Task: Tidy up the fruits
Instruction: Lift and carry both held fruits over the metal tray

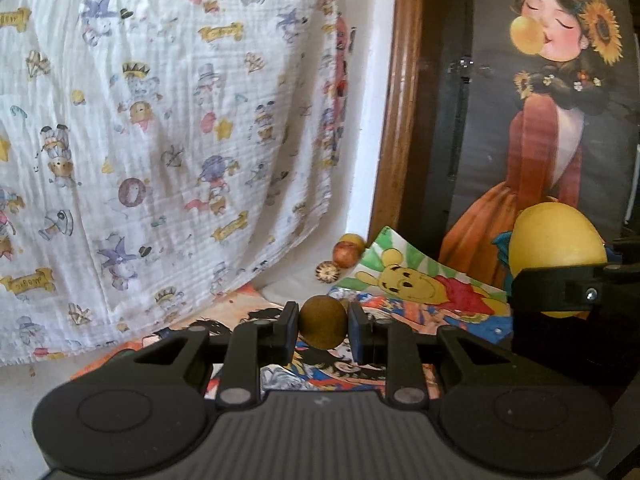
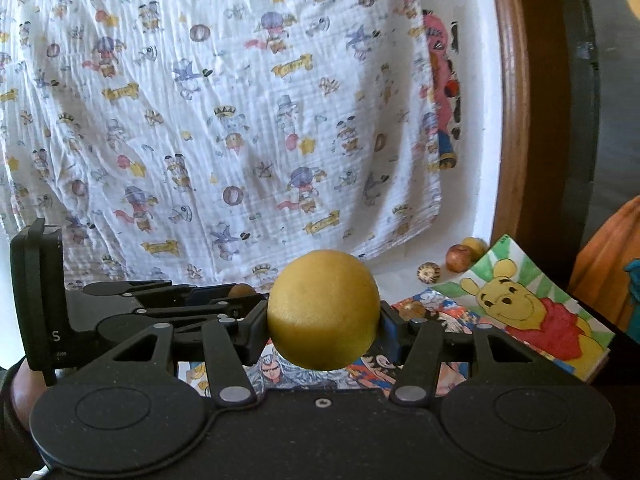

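My left gripper [image 1: 323, 330] is shut on a small round brown fruit [image 1: 323, 322], held above colourful cartoon sheets. My right gripper [image 2: 324, 324] is shut on a large yellow fruit [image 2: 323, 314]; the same yellow fruit [image 1: 556, 252] shows at the right edge of the left wrist view. The left gripper [image 2: 224, 300] sits just left of the right one, with the brown fruit [image 2: 242, 290] peeking out. Against the back wall lie a reddish apple [image 1: 347, 253], a yellow fruit [image 1: 354, 240] behind it and a small striped ball-like fruit [image 1: 327, 271].
A white cartoon-print cloth [image 1: 160, 120] hangs across the back wall. A Winnie-the-Pooh drawing [image 1: 424, 280] lies on comic-print sheets [image 1: 328, 368]. A brown wooden frame [image 1: 400, 100] and a dark panel with a painted girl [image 1: 552, 100] stand at the right.
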